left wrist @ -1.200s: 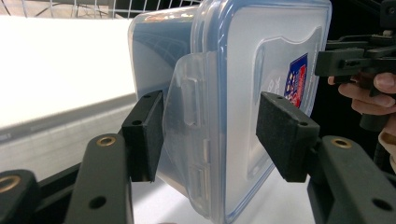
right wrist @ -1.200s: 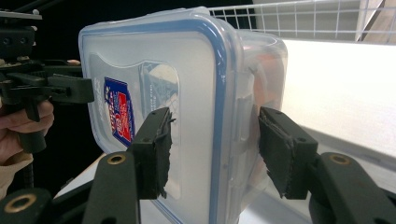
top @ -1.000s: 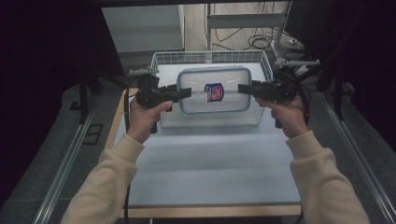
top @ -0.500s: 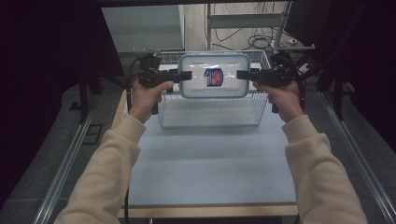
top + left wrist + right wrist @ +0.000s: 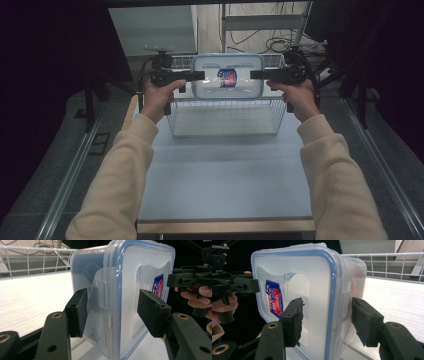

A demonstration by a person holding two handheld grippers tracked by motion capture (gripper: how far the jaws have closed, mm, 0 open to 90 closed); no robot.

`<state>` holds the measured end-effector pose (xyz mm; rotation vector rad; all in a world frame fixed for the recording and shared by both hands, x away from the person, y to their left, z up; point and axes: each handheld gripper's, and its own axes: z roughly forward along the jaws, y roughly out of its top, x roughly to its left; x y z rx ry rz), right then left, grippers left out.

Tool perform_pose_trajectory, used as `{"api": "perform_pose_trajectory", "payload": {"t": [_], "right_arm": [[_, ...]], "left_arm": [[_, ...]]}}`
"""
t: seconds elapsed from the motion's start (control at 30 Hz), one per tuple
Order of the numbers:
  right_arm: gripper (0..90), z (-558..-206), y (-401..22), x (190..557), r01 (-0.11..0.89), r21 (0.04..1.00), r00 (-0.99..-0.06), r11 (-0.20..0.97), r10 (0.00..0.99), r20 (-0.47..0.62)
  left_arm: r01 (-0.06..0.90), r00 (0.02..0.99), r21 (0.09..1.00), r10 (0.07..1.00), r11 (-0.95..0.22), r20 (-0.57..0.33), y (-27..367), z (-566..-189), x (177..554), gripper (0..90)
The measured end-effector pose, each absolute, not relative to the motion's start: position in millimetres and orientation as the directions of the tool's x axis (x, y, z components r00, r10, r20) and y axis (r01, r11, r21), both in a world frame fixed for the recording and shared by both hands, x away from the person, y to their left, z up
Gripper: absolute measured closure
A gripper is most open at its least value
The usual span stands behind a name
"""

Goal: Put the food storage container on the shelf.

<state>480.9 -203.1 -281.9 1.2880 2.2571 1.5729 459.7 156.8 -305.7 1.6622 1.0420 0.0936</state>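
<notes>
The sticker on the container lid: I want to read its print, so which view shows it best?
The right gripper view: the red and blue sticker sits large and whole on the lid, though its print is blurred. The high view shows the sticker small. The left gripper view catches it edge-on, partly hidden behind a pad.
</notes>
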Motion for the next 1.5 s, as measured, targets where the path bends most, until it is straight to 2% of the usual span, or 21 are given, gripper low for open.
{"api": "perform_pose_trajectory", "payload": {"t": [0.43,0.87,1.2,1.37,1.5], "right_arm": [[41.2,-285.5,-206.0,506.7,0.631,0.773,-0.59,0.068,0.689,0.421],[37.6,-293.5,-204.4,527.8,0.689,0.725,-0.53,0.005,0.686,0.499],[30.0,-303.2,-202.2,539.6,0.742,0.67,-0.471,-0.043,0.677,0.565],[31.4,-303.0,-202.1,539.1,0.741,0.671,-0.454,-0.04,0.706,0.544],[30.6,-302.2,-201.6,536.7,0.731,0.682,-0.455,-0.038,0.717,0.528]], "left_arm": [[0.651,0.565,0.759,0.657,0.018,-0.5,154.1,-305.5,484.4,43.1],[0.701,0.518,0.707,0.612,0.097,-0.597,157.4,-317.4,511.6,39.4],[0.748,0.477,0.65,0.57,0.136,-0.669,159.1,-329.7,526.0,34.5],[0.765,0.454,0.628,0.571,0.144,-0.684,157.4,-334.4,529.8,28.0],[0.753,0.454,0.64,0.588,0.149,-0.67,155.8,-333.5,528.2,28.0]]}}
